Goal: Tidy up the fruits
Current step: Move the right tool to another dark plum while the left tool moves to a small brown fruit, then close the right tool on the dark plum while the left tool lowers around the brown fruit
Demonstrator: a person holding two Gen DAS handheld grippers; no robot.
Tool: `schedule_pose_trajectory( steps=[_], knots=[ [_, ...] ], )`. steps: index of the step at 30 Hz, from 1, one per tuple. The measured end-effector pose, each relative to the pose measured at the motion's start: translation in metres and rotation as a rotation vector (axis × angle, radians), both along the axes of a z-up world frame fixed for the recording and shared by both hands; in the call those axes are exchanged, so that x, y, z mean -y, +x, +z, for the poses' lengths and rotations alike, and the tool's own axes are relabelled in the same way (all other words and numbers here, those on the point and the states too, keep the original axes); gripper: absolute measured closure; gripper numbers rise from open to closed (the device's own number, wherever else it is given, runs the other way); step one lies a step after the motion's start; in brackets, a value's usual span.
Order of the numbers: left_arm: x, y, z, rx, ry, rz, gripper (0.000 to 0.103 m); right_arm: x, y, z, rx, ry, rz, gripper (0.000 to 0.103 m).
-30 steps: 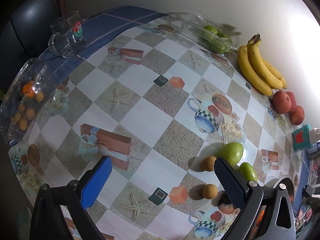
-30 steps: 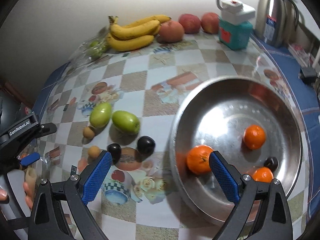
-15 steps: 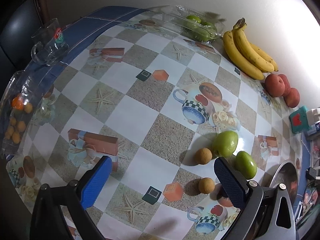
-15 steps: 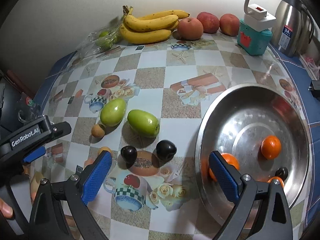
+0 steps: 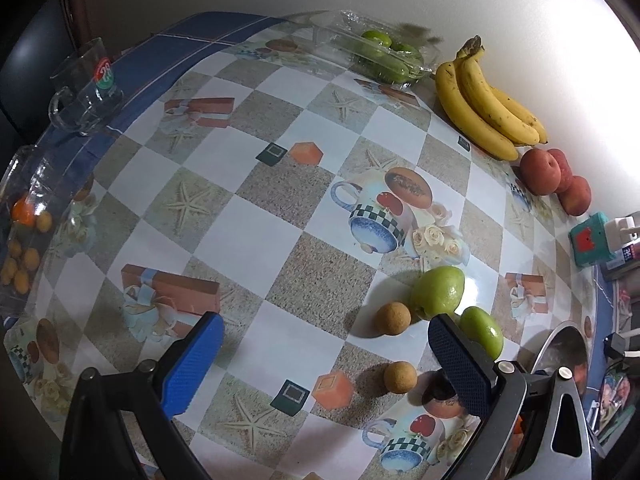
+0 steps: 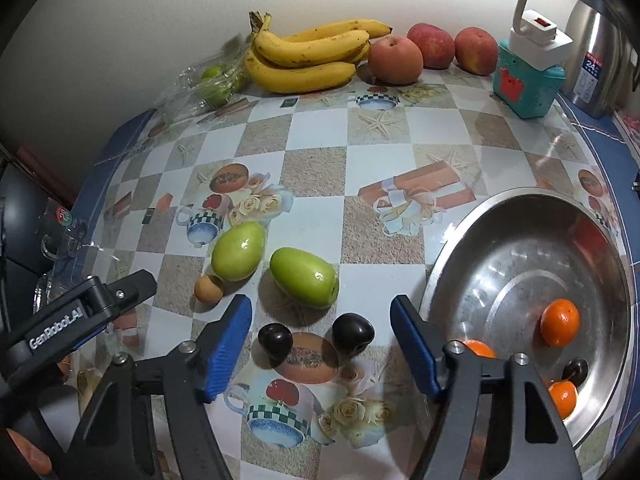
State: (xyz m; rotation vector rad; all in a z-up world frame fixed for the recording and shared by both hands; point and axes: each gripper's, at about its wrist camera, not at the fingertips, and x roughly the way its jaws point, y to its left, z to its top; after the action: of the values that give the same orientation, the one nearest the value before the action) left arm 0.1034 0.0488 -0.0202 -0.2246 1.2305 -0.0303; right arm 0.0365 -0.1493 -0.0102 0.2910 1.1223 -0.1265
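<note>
Checkered tablecloth (image 6: pixel 316 176) | right gripper (image 6: pixel 320 336) closing, unclamped, over two dark plums (image 6: pixel 314 336)

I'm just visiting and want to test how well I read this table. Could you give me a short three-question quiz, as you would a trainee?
1. True or false: the metal bowl holds three oranges.
2. How many dark plums lie on the table outside the bowl?
A) none B) two C) four
3. Fill in: the bananas lie against the wall between a clear pack of green fruit and the red ____.

Key
1. True; one is partly hidden behind the right tongs.
2. B; both sit between the open right tongs, untouched.
3. Apples.
</note>
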Motion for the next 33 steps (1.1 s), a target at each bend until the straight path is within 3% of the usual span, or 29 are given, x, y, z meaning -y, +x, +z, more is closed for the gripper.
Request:
schedule_pose_trajectory(
  steps=[2,6,10,23,33],
  knots=[
    [0.002,0.002,-0.001,-0.002,0.005,-0.007,0.000,0.000,0.004,-0.004,-0.022,-0.005,-0.002,0.042],
    [0.007,0.004,-0.002,-0.004,0.007,-0.027,0.000,-0.002,0.007,-0.012,-0.062,-0.024,-0.005,0.044],
    [0.013,0.005,-0.003,-0.012,0.003,-0.060,0.000,-0.002,0.008,-0.016,-0.075,-0.044,0.002,0.053],
    [0.035,0.003,-0.028,-0.122,-0.026,-0.156,0.002,0.006,0.003,-0.035,-0.124,-0.002,-0.019,0.059],
    [0.043,0.000,-0.038,-0.161,-0.049,-0.193,0.030,0.005,0.004,-0.043,-0.146,-0.016,-0.015,0.063]
  ],
)
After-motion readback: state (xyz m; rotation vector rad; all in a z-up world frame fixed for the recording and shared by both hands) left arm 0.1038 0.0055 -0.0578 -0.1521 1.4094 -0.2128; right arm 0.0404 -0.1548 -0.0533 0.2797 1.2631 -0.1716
